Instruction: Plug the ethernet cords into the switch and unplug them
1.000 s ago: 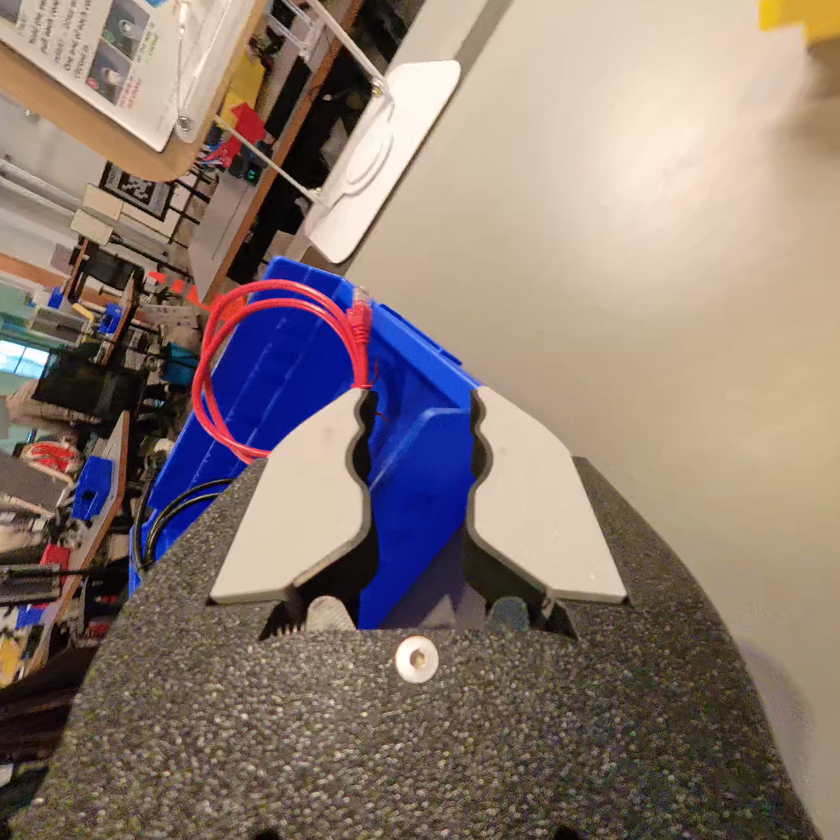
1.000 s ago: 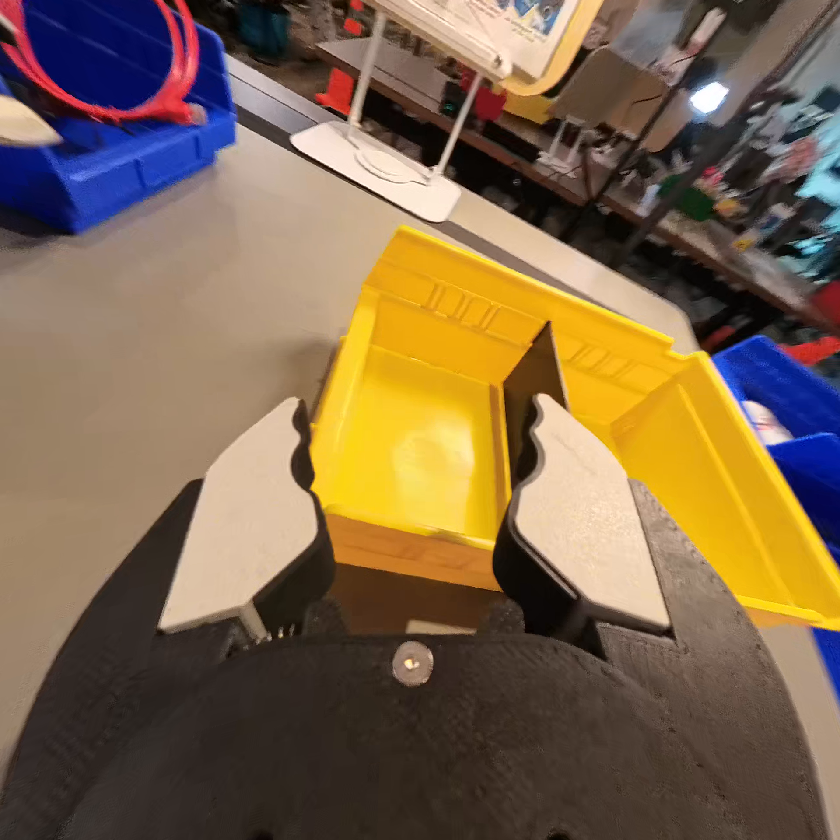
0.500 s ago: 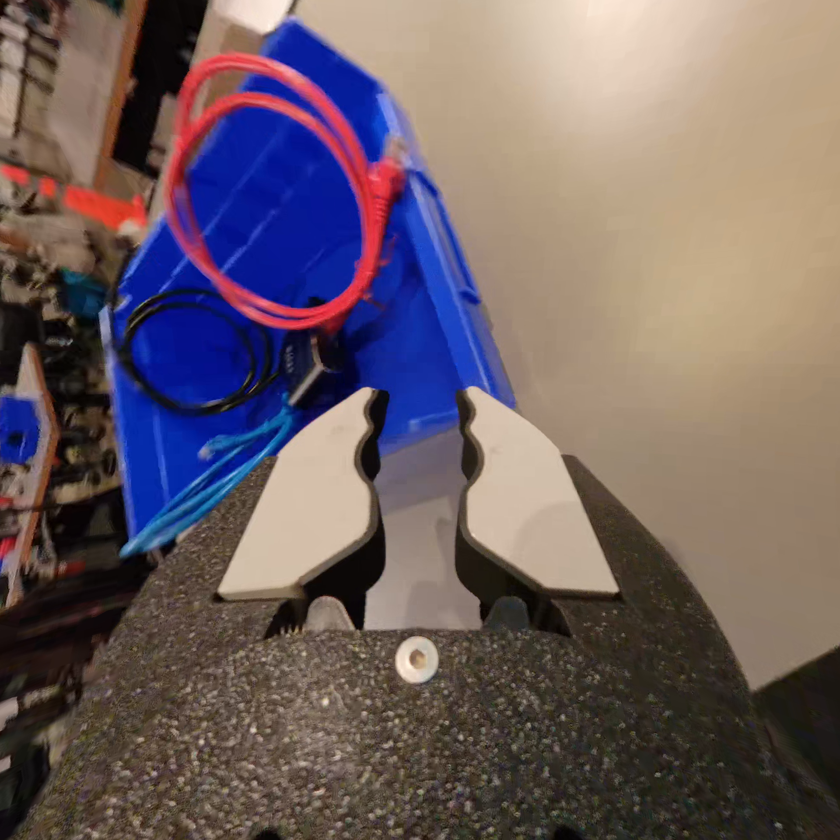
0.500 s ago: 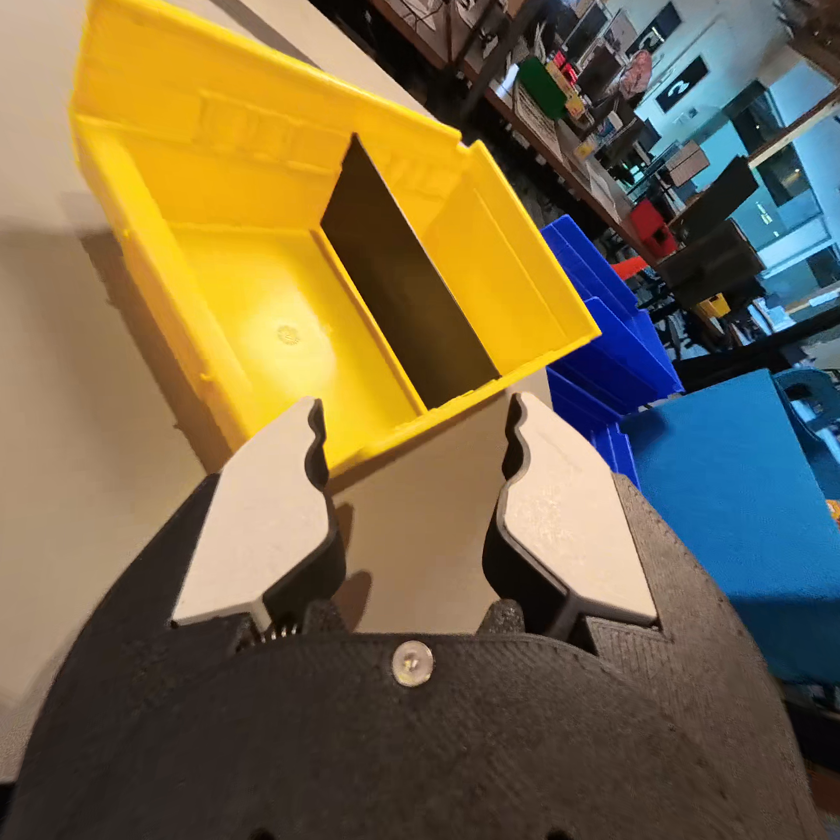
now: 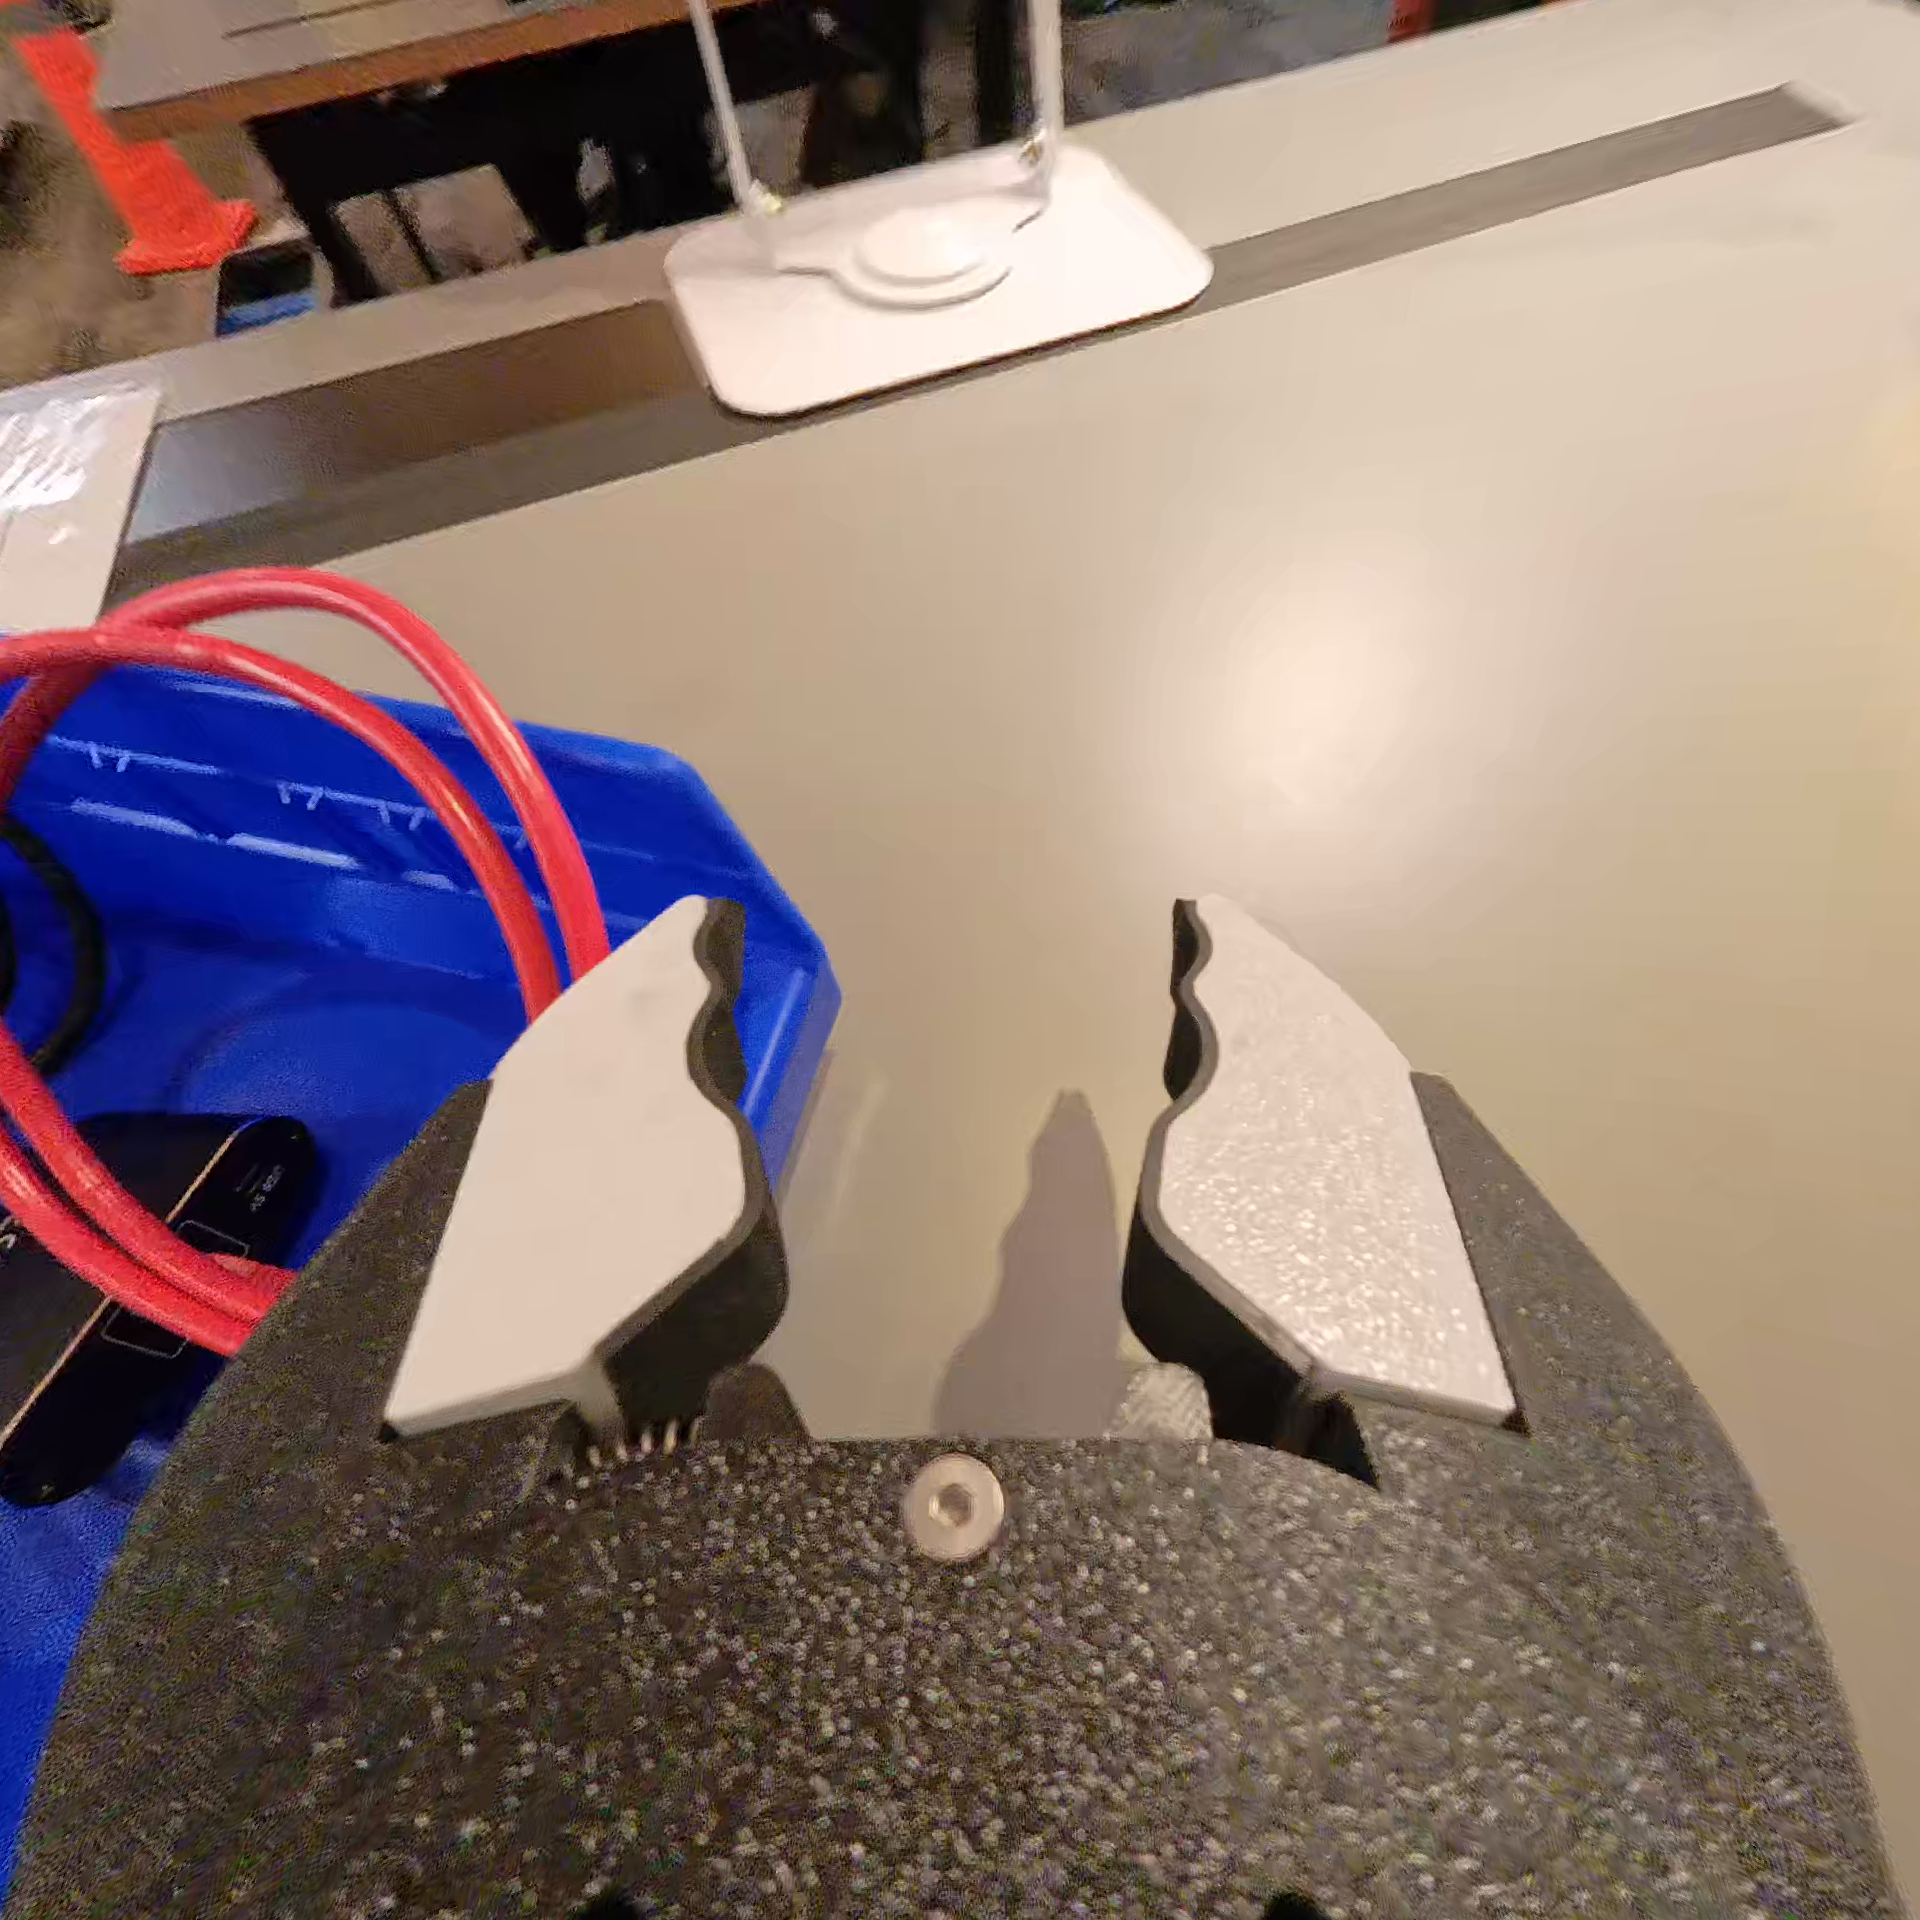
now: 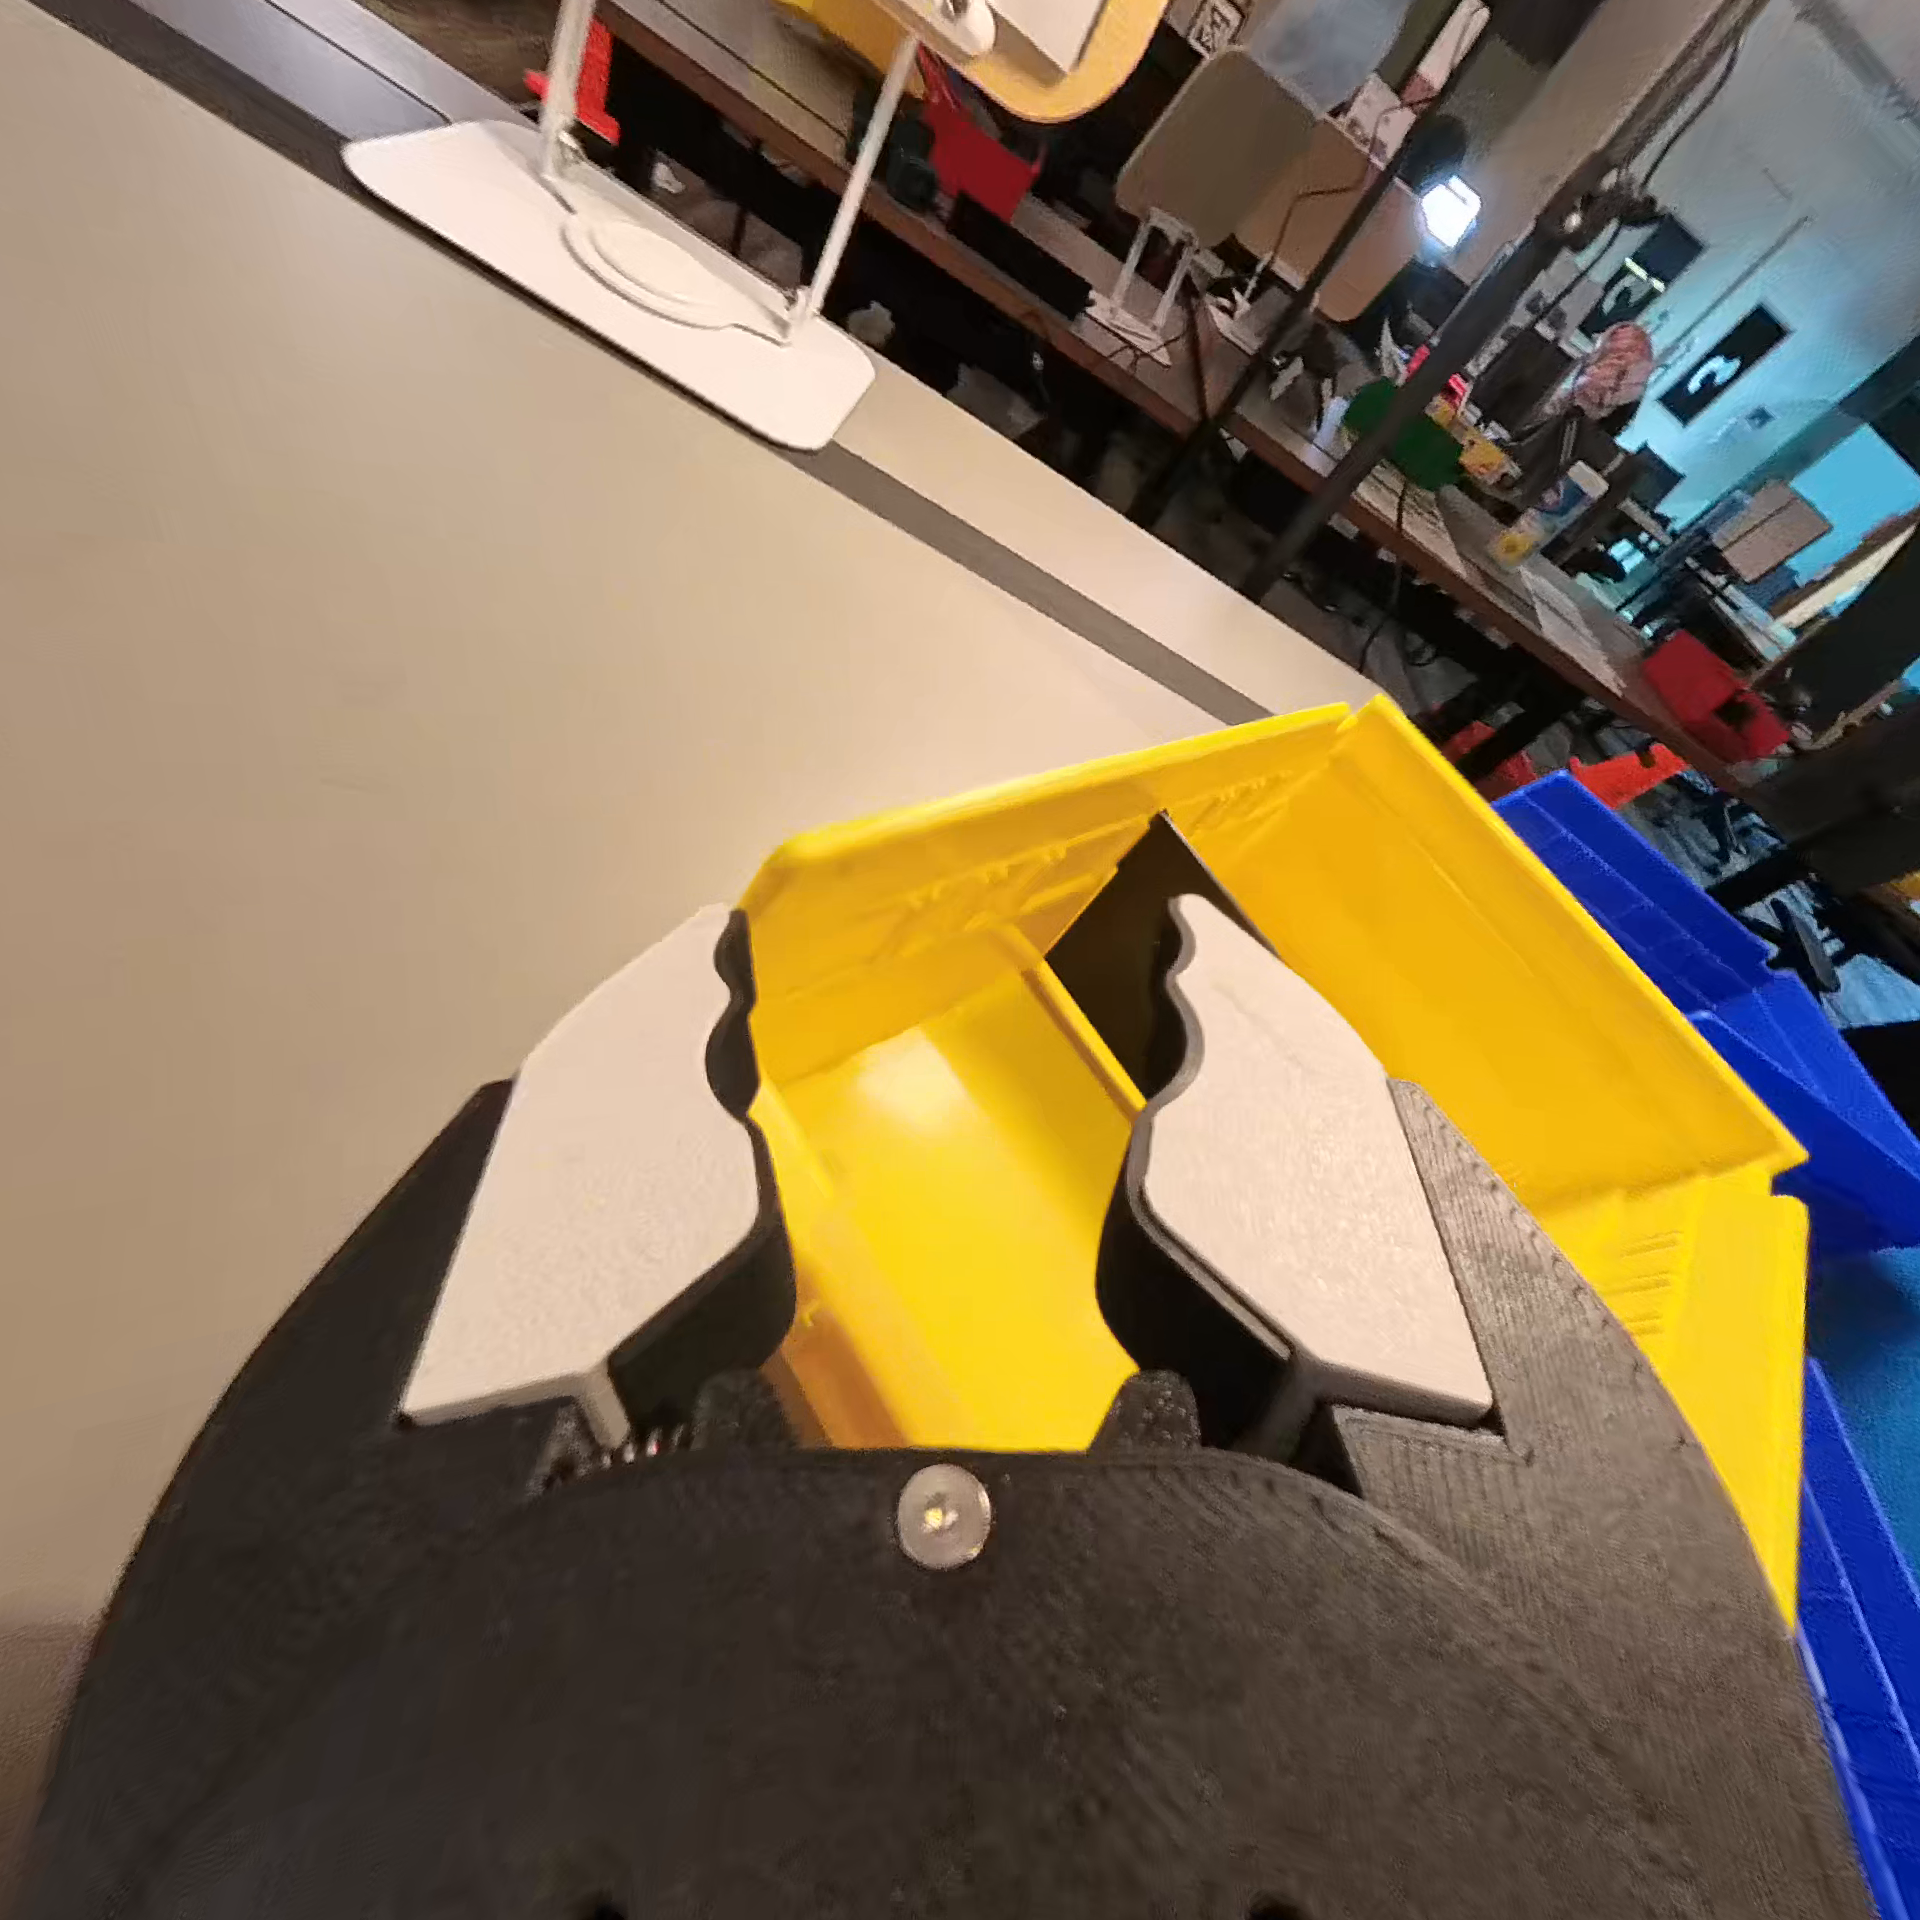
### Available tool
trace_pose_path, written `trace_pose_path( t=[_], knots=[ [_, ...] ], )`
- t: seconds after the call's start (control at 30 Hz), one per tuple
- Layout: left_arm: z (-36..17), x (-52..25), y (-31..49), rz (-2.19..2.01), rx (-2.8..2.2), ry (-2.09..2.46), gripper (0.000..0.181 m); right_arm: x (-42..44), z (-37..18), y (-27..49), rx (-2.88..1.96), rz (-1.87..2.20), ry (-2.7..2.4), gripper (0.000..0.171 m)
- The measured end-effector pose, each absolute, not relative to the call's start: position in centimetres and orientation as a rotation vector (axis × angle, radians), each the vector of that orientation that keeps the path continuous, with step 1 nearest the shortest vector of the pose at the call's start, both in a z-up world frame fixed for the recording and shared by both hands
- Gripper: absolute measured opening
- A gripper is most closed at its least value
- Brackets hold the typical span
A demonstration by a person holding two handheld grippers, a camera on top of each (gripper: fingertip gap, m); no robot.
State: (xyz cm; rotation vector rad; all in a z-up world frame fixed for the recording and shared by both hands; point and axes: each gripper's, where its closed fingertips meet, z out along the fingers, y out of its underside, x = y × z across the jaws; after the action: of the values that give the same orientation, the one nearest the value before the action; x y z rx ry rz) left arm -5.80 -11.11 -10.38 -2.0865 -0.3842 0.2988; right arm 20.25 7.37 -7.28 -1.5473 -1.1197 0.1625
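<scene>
In the left wrist view a blue bin (image 5: 343, 935) sits at the left on the grey table (image 5: 1351, 675). A coiled red ethernet cord (image 5: 457, 769) rises out of it over a black switch (image 5: 156, 1278), and a black cord (image 5: 62, 966) lies at the bin's left edge. My left gripper (image 5: 951, 914) is open and empty, over bare table just right of the bin. In the right wrist view my right gripper (image 6: 951, 925) is open and empty, hovering over a yellow bin (image 6: 1351, 987) with a black divider (image 6: 1101, 956).
A white stand base (image 5: 935, 270) sits at the table's far edge; it also shows in the right wrist view (image 6: 613, 281). Blue bins (image 6: 1766, 1039) stand right of the yellow bin. A dark seam strip (image 5: 416, 457) crosses the table. Cluttered benches lie beyond.
My left gripper has swung right, off the blue bin, and its jaws have opened wider. My right gripper has tilted and moved over the yellow bin, jaws still open.
</scene>
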Motion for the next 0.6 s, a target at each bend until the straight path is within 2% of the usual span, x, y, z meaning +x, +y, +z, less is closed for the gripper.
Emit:
trace_pose_path(
  t=[0.2, 0.33, 0.43, 0.5, 0.6],
  knots=[
    [-12.6, -8.2, -13.9, 0.628, -2.197, -0.323, 0.063, 22.4, -9.3, 8.3, -1.593, 0.097, -1.118, 0.070],
    [-14.7, -9.3, -17.9, 0.793, -2.354, -0.254, 0.069, 24.8, -10.3, 8.9, -1.597, 0.029, -1.124, 0.070],
    [-14.8, -9.2, -20.6, 0.730, -2.418, -0.276, 0.073, 26.8, -10.6, 9.2, -1.617, 0.087, -1.122, 0.069],
    [-13.6, -8.5, -21.2, 0.616, -2.393, -0.329, 0.076, 27.4, -10.5, 8.9, -1.626, 0.161, -1.142, 0.075],
    [-9.7, -7.6, -19.2, 0.568, -2.207, -0.385, 0.077, 26.3, -9.3, 7.6, -1.582, 0.283, -1.142, 0.077]
  ],
)
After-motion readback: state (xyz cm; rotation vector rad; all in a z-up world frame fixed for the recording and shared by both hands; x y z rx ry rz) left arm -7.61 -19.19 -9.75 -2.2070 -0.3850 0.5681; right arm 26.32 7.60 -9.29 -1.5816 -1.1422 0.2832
